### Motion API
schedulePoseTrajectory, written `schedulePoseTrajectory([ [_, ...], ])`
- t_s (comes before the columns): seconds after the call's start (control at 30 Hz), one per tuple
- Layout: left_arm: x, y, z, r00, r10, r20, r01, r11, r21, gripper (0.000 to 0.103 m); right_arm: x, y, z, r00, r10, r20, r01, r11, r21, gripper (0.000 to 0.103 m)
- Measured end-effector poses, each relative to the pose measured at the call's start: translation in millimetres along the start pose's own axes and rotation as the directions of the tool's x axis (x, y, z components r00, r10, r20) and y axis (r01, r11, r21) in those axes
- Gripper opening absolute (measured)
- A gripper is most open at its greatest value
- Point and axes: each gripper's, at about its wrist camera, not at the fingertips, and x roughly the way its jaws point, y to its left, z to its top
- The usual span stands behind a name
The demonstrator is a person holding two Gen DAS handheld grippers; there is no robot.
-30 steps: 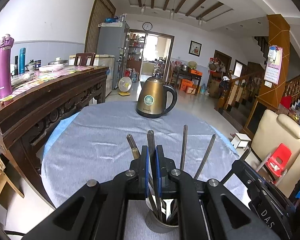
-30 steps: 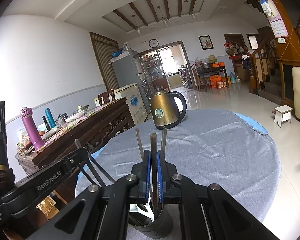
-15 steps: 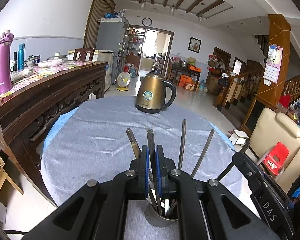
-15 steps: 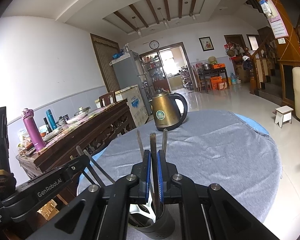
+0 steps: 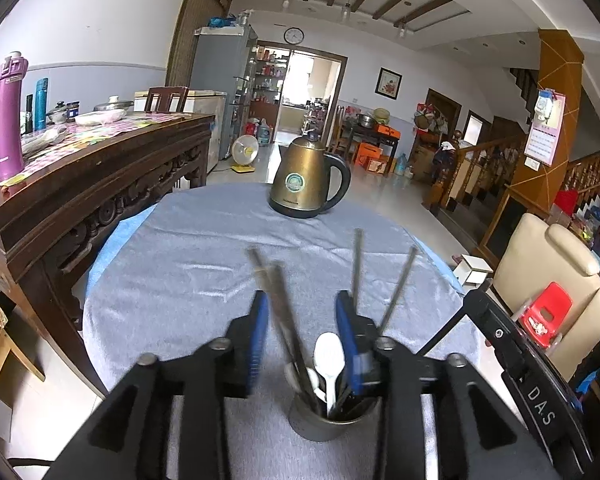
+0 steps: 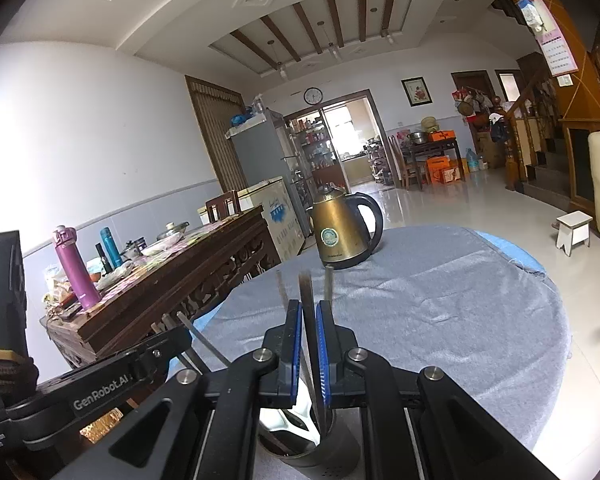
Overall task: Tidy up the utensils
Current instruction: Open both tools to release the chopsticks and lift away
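Your left claw [image 5: 302, 316] has just been opening; its jaws stand apart, with dark chopsticks [image 5: 280, 304] loose between them; your right claw [image 6: 308, 330] is clamped on one dark chopstick [image 6: 309, 308]; all the utensils stand in the metal cup [image 5: 320, 426] on the grey-clothed desk [image 5: 204, 264], near its front edge; a white spoon [image 5: 329, 354] shows inside.

free: grey tablecloth [image 5: 220, 264] mid-table | blocked: kettle [image 5: 306, 178] far side, utensil cup [image 5: 328, 420] near
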Motion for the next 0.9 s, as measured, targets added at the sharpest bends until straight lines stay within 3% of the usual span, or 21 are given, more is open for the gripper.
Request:
schedulePoseTrajectory([
  [0.13,-4,4,1,1.000,0.000,0.002,0.000,1.000,-0.013,0.050,-2,-1,1,1.000,0.007,0.003,-0.007,1.000,0.008,0.011],
  [0.2,-4,7,3,1.000,0.002,-0.002,-0.002,1.000,-0.017,0.062,-2,-2,1,1.000,0.009,0.005,-0.009,1.000,0.012,0.011],
  [0.6,-2,27,4,0.998,0.054,-0.043,-0.055,0.998,-0.031,0.076,-7,-9,7,1.000,-0.005,-0.004,0.005,0.999,0.047,0.017],
  [0.73,0,32,2,0.993,0.097,-0.063,-0.097,0.995,-0.004,0.081,-7,-10,6,1.000,-0.008,-0.017,0.009,0.999,0.049,0.026],
  [0.9,5,37,-4,0.972,0.217,-0.093,-0.207,0.973,0.100,0.084,-12,-8,1,0.999,-0.021,-0.034,0.022,0.999,0.024,0.038],
])
